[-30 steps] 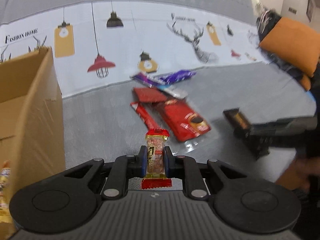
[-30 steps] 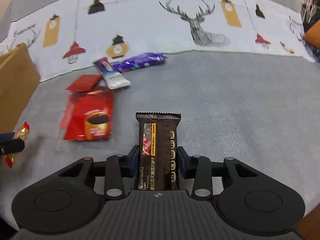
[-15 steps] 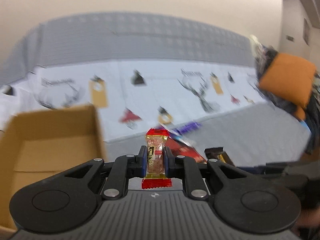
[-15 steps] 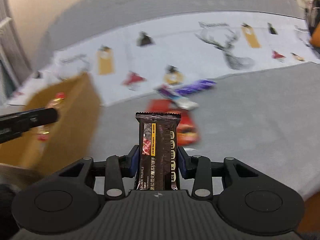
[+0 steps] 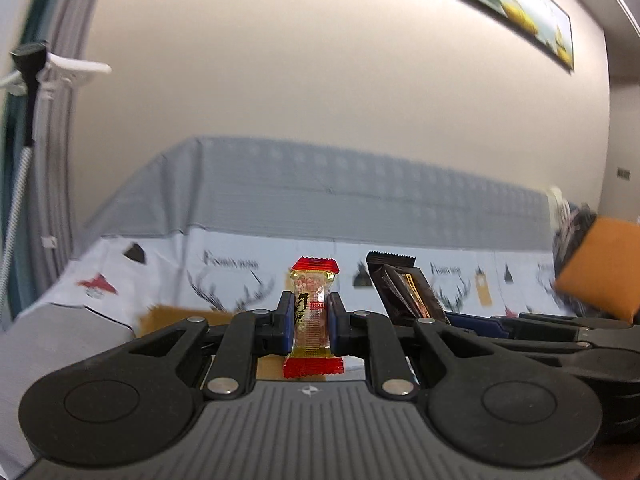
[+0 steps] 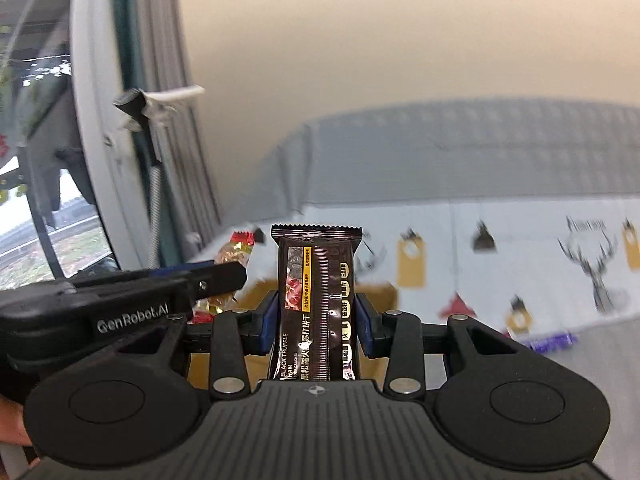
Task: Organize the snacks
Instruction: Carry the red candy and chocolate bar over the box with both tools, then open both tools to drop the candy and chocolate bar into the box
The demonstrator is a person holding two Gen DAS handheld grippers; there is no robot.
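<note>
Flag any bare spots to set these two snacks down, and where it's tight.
Bare grey sofa surface left of the cardboard box, and more beside the purple wrapper. Tight at the box: left gripper with the red-gold candy and right gripper with the black truffle cracker pack sit side by side.

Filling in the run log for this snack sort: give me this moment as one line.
left gripper: shut on red-gold candy | right gripper: shut on dark cracker pack | both raised side by side near cardboard box | nothing released
</note>
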